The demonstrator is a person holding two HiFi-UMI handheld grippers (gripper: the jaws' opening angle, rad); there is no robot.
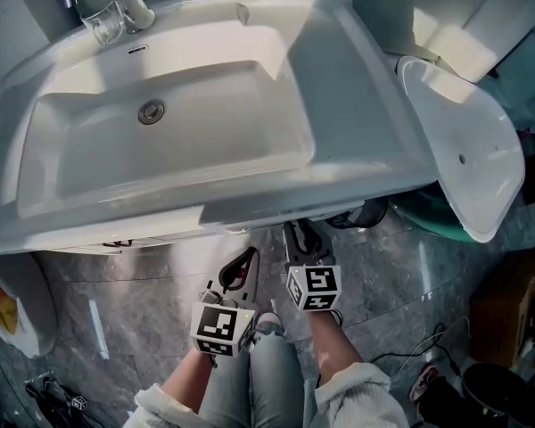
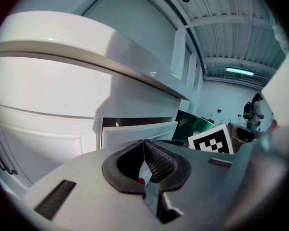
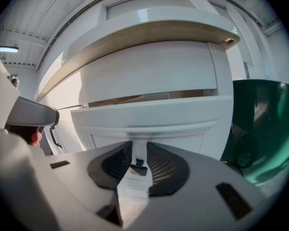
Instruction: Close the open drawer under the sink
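The white sink (image 1: 357, 132) hides most of the cabinet below it in the head view. The drawer (image 3: 149, 119) stands pulled out a little, with a dark gap above its white front (image 2: 139, 133). My right gripper (image 1: 296, 232) reaches under the sink's front edge, right at the drawer front. Its jaws (image 3: 138, 153) stand a little apart, with a small dark handle (image 3: 137, 166) showing between them, and I see no pad pressing on it. My left gripper (image 1: 250, 255) hangs lower and to the left, short of the drawer, with its tips (image 2: 144, 142) together and nothing held.
A second white basin (image 1: 468, 150) leans at the right with a green tub (image 1: 428, 212) beneath it. A cabinet door with a dark handle (image 2: 0, 153) lies left of the drawer. Cables (image 1: 428, 355) trail on the grey floor at the right. A faucet (image 1: 116, 7) stands at the sink's back.
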